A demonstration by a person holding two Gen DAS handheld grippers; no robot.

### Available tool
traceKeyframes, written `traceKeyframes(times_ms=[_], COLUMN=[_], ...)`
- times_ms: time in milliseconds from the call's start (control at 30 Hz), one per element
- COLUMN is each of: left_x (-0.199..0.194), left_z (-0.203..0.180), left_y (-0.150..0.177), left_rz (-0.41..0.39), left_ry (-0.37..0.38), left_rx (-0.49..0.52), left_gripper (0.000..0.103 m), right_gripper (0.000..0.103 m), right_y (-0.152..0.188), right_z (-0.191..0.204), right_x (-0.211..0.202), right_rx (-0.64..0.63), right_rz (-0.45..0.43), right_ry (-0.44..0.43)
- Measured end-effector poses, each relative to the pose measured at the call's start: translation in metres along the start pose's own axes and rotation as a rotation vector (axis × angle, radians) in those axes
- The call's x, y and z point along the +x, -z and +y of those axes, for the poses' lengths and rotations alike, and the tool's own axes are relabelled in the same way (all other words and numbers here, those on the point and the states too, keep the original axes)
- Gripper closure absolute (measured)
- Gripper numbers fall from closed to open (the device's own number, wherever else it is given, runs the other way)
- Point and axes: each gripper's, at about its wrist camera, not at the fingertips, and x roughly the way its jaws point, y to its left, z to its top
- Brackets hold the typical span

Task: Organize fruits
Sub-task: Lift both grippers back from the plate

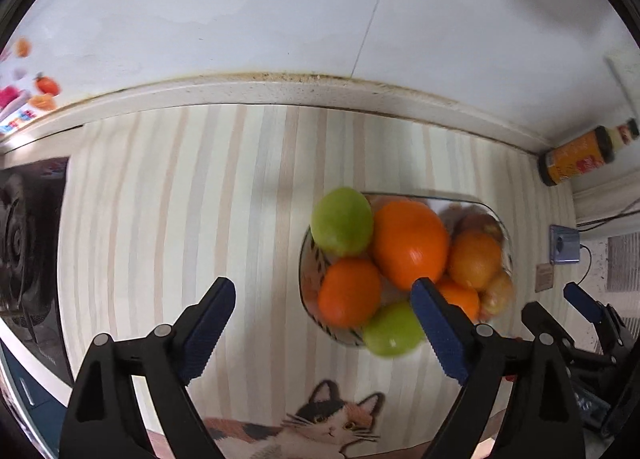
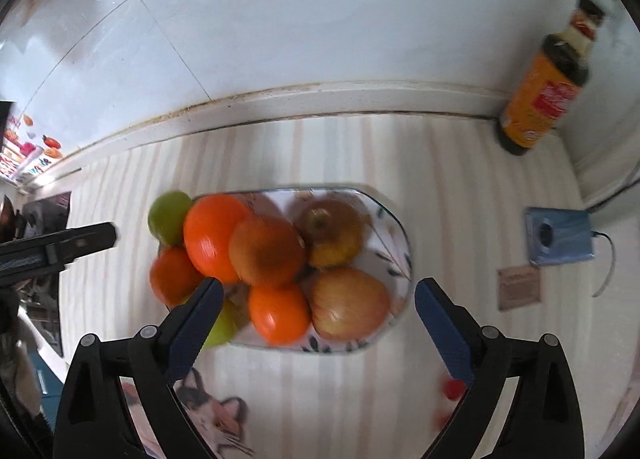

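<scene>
Both handheld grippers hover with fingers spread wide and empty over a striped countertop. The right gripper (image 2: 319, 299) frames the patterned plate (image 2: 394, 219) squarely between its blue-padded fingers (image 2: 444, 331), while the left gripper (image 1: 324, 299) sits off to one side, with the plate (image 1: 306, 255) at about 2 o'clock from its gap and bare striped surface ahead.

Only the right wrist view shows the two reddish-yellow apples (image 2: 350, 305) clearly, at the plate's 3 to 5 o'clock side; in the left wrist view they are half hidden behind the citrus. Only the left wrist view shows the near green apple (image 1: 394, 329) whole, at the plate's 6 o'clock rim; in the other view the right gripper's left finger covers most of it.

The fruit is heaped together, touching: a large orange (image 2: 214, 237) on top, smaller oranges (image 2: 280, 313) around it, and a second green apple (image 2: 170, 215) at the plate's 10 o'clock edge, overhanging the rim.

A cat picture (image 1: 328, 419) lies nearest the cameras at 6 o'clock. Right of the plate lie a blue box (image 2: 560, 237) and a small brown card (image 2: 518, 287). Farther back, at 2 o'clock, a dark bottle with an orange label (image 2: 542, 99) stands in the corner against the white tiled wall (image 2: 320, 19). A dark stove (image 1: 24, 243) sits at 9 o'clock
</scene>
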Motion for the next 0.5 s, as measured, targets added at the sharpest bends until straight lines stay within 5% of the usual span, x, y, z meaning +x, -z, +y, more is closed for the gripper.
traceKeyframes(times_ms=[267,500], left_x=[-0.062,-0.115], left_z=[-0.017,-0.034], left_y=[0.073,0.119], left_rz=[-0.176,-0.296], left_ry=[-0.076,-0.061], left_rx=[0.026,0.053], left_gripper=[0.013,0.013], right_gripper=[0.004,0.004], right_y=[0.05,0.091], right_z=[-0.006,-0.005], right_x=[-0.06,-0.131], right_rx=[-0.009,-0.015], right_rz=[-0.079,-0.182], right_ry=[0.041,0.051])
